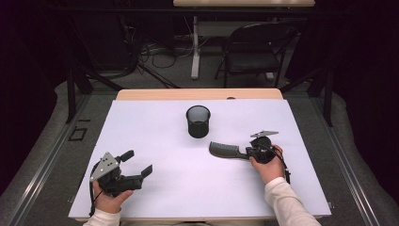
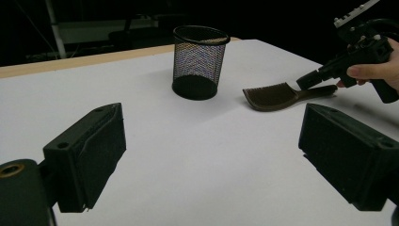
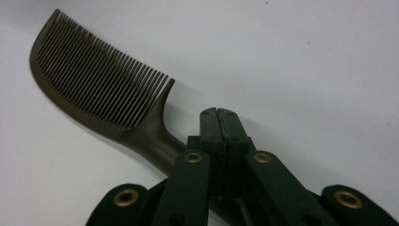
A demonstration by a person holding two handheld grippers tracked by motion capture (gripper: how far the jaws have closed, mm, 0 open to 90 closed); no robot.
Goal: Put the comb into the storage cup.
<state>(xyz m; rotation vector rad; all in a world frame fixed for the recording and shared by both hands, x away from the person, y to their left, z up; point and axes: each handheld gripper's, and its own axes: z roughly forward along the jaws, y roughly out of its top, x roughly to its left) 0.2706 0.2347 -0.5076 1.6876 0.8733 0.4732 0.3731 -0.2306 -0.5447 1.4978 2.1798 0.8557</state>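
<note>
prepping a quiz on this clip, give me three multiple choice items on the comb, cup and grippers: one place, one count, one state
1. Where is the comb relative to the mesh cup in the high view?
A. inside it
B. nearer the person and to the right
C. behind it

2. How many mesh cups stand on the table?
A. one
B. two
C. three

3. How do the jaws of the left gripper stand?
A. shut on the comb
B. shut on nothing
C. wide open with nothing between them

Answers: 1 B, the comb lies on the white surface apart from the cup, with the right gripper at its handle. 2 A, a single black cup is there. 3 C, the left gripper view has its two jaws far apart over bare table.
</note>
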